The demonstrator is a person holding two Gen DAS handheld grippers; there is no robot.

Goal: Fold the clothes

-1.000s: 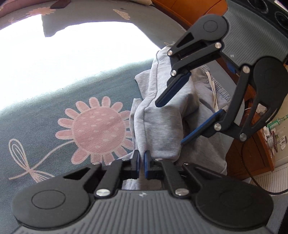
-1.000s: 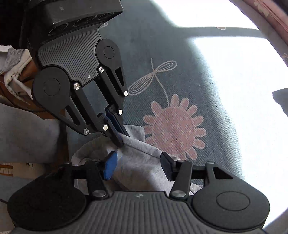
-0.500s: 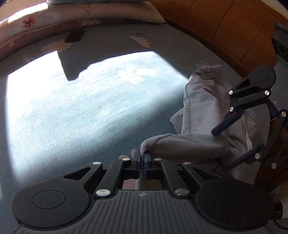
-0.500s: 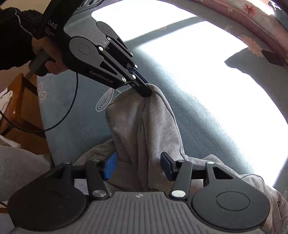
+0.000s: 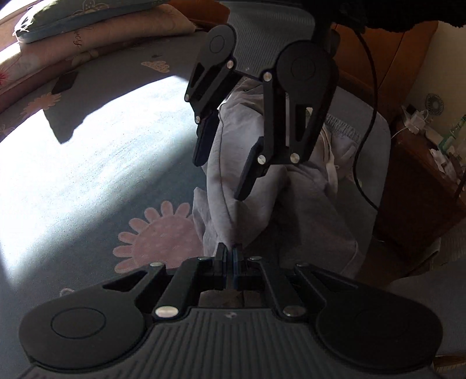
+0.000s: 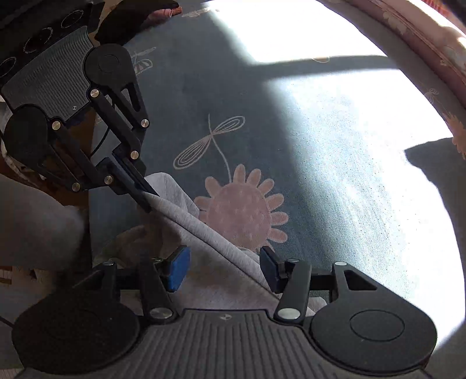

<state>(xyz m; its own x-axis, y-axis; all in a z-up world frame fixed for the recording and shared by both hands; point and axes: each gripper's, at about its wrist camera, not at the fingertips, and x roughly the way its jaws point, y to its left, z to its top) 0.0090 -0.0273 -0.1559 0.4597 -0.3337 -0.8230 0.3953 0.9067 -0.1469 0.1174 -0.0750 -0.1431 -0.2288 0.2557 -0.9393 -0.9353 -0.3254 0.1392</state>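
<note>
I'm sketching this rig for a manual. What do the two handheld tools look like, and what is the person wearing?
Both match: the left tool and right tool have black linkage fingers with silver rivets, blue pads, round black discs and a grey ribbed body. A black cable trails from the right one. The sleeve is dark and fuzzy.

Light grey sweatpants (image 5: 294, 201) with an elastic waistband and white drawstring lie crumpled on the bed, one fold lifted into a taut ridge (image 6: 204, 230).
</note>
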